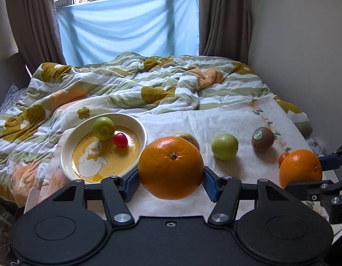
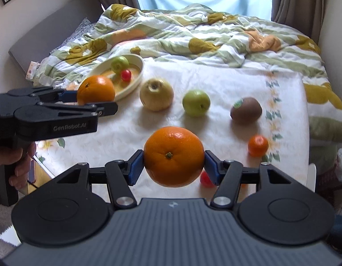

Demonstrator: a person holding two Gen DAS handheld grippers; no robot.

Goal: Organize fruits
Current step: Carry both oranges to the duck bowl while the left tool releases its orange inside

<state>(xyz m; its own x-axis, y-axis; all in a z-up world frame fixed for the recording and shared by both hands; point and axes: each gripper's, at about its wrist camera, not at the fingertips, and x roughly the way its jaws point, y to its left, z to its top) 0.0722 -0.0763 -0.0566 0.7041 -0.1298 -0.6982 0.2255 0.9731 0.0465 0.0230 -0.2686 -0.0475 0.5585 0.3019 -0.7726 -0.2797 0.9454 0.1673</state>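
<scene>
My left gripper is shut on a big orange just right of the duck bowl, which holds a green apple and a red cherry tomato. My right gripper is shut on a second orange, held above the white cloth. On the cloth lie a yellow pear, a green apple, a kiwi, a small mandarin and a red tomato, partly hidden behind the right finger.
A rumpled flowered quilt covers the bed behind the cloth. A wall runs along the right side. A window with blue sheet and brown curtains stands at the back. The left gripper and hand show in the right wrist view.
</scene>
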